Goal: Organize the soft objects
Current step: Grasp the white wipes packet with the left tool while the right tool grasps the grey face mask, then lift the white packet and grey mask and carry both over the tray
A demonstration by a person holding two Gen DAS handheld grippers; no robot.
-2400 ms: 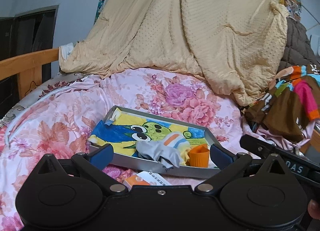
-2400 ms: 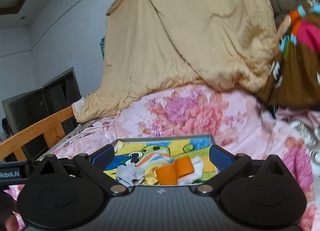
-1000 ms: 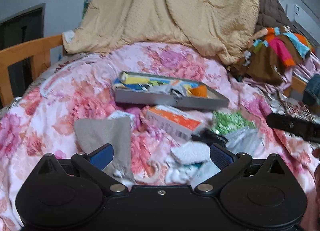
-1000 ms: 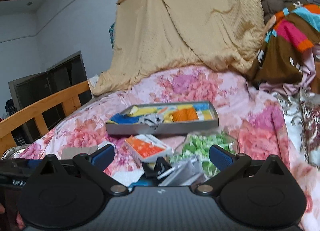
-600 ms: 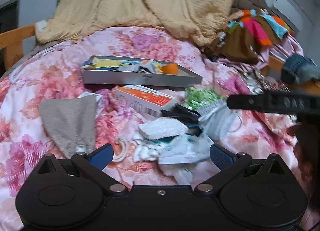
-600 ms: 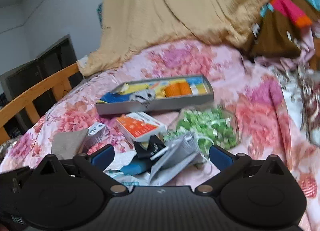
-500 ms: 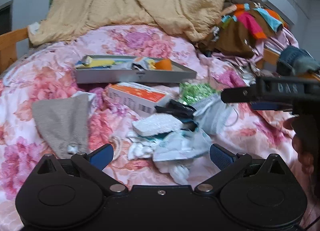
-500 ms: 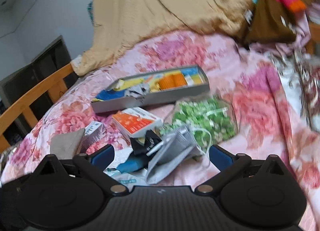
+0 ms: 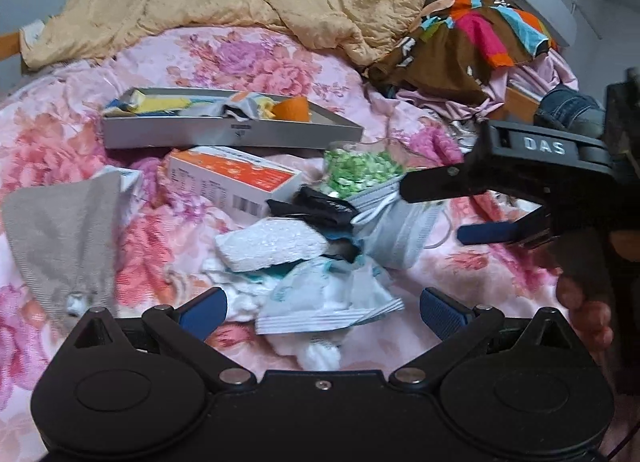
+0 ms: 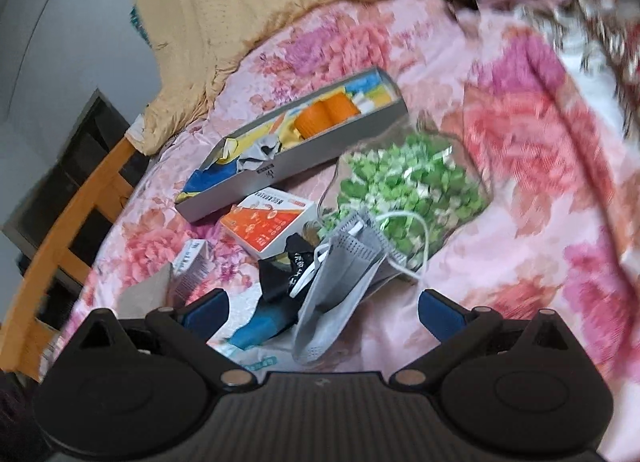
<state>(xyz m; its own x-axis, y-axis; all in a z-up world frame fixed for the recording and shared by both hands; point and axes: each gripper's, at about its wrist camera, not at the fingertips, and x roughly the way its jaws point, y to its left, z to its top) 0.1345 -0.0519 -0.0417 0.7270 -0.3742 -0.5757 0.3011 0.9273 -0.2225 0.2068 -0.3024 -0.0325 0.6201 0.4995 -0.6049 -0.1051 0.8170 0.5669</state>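
I see a crumpled heap on the floral bed (image 9: 248, 58): a pleated grey face mask (image 10: 340, 274), white spongy pad (image 9: 272, 242), and crinkly packets. An orange carton (image 9: 236, 178) and flat grey tray (image 9: 224, 134) lie beyond. My left tool (image 9: 320, 308) is spread over the packets; my right tool (image 10: 322, 312) is spread with the mask between its fingers.

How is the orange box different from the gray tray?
The orange box is closed, with an orange printed top and white sides; the gray tray is open, plain gray, longer, and holds soft things. The box lies nearer the grippers than the tray. Both rest on the flowery bedspread.
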